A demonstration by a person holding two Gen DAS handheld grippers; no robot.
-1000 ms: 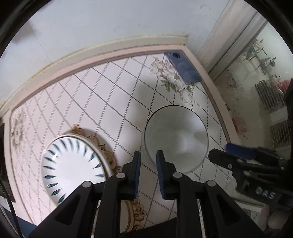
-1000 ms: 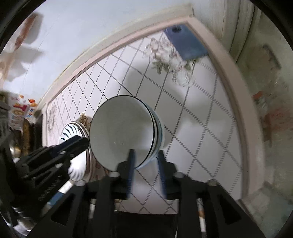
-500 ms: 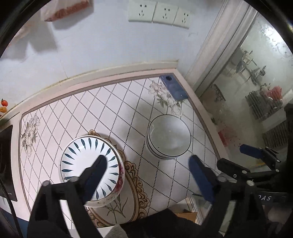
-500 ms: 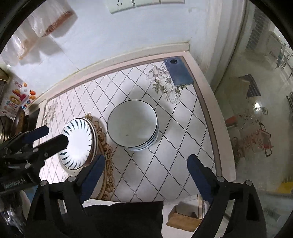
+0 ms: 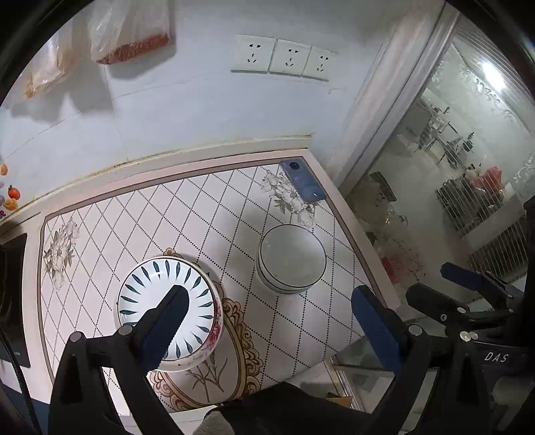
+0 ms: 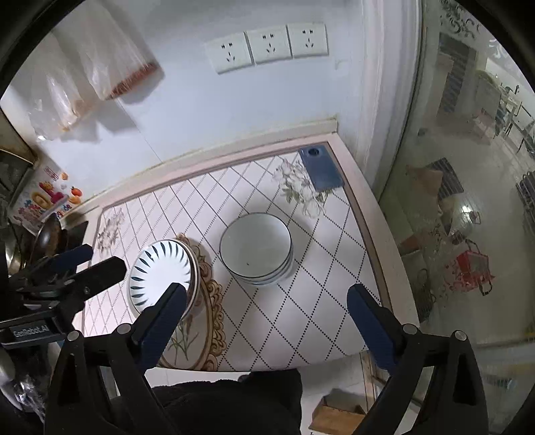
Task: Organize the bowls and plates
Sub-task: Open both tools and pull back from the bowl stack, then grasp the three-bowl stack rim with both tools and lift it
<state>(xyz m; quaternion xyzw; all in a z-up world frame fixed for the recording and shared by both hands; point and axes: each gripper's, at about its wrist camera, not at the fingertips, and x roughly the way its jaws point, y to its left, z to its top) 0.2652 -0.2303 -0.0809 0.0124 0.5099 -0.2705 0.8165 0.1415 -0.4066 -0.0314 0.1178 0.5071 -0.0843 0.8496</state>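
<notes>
A stack of white bowls with thin dark rims [image 5: 291, 259] [image 6: 256, 252] stands on the tiled table, right of centre. A stack of white plates with dark leaf marks [image 5: 169, 308] [image 6: 160, 277] stands on the left. My left gripper [image 5: 271, 308] is open and empty, held high above the table's near edge. My right gripper [image 6: 265, 311] is open and empty too, at a similar height. Each gripper shows at the side of the other's view, the right one [image 5: 468, 294] and the left one [image 6: 77, 267].
A dark blue phone [image 5: 302, 185] [image 6: 321, 167] lies at the table's far right corner. A white wall with sockets [image 6: 267, 47] and hanging plastic bags [image 5: 130, 30] is behind. A glass door [image 5: 451, 167] is on the right. A cardboard box [image 6: 337, 415] sits on the floor below.
Both grippers were shut at the bowl stack a second ago. They have opened wide and pulled back and up, leaving the bowls stacked on the table.
</notes>
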